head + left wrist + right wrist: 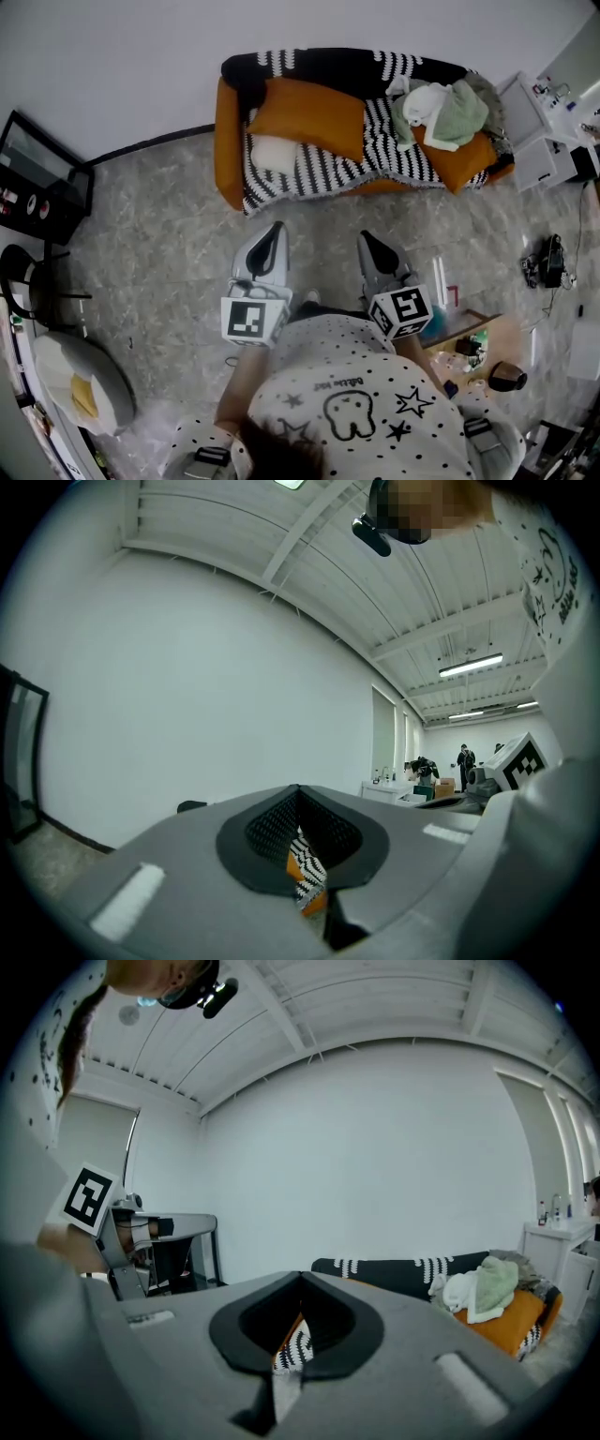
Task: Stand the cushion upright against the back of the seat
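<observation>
An orange cushion [309, 112] leans tilted against the back of the orange sofa [228, 141], which a black-and-white striped throw [323, 169] covers. A small white cushion [277, 152] lies on the seat below it. Both grippers hover over the floor in front of the sofa, well short of it. My left gripper [272, 230] [300, 794] is shut and holds nothing. My right gripper [367, 239] [302, 1283] is likewise shut and empty. Through each gripper's jaw gap only a sliver of the striped throw and orange shows.
White and green clothes [441, 112] [478, 1293] are piled on the sofa's right end. A black rack [37, 178] stands at left, a padded chair [80, 380] at lower left, a white desk [539, 122] at right. Cables [548, 262] and boxes [469, 337] litter the floor at right.
</observation>
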Demonstrator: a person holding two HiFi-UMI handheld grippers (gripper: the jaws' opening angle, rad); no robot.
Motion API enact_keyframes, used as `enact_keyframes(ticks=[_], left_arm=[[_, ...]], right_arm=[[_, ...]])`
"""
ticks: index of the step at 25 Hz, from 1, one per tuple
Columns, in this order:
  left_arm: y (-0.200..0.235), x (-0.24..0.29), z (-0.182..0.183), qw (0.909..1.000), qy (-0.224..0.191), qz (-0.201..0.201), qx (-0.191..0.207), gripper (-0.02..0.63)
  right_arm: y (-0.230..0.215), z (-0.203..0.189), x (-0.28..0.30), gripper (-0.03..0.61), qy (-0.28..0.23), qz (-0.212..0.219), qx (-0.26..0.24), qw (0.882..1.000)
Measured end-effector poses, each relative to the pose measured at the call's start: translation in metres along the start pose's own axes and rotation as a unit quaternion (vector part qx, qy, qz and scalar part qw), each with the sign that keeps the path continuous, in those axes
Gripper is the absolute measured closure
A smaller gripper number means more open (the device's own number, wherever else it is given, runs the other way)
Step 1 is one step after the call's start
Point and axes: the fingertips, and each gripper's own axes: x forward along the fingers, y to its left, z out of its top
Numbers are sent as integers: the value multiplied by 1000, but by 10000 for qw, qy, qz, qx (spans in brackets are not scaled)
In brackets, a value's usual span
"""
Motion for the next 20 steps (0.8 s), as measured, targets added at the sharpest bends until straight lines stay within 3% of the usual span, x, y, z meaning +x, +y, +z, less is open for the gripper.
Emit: enact_keyframes(ticks=[5, 10, 20], left_arm=[[-6, 13, -2, 9999, -30, 101, -14, 618], [-20, 21, -7, 9996, 168, 2, -207, 618], [-15, 50, -10, 9991, 322, -186, -209, 618]], right_arm=[[-22, -2, -3, 583, -11, -20, 79, 10000], [-29, -8, -7, 583, 8, -76, 152, 9999], [-42, -10, 10, 583, 18, -237, 355, 9991]])
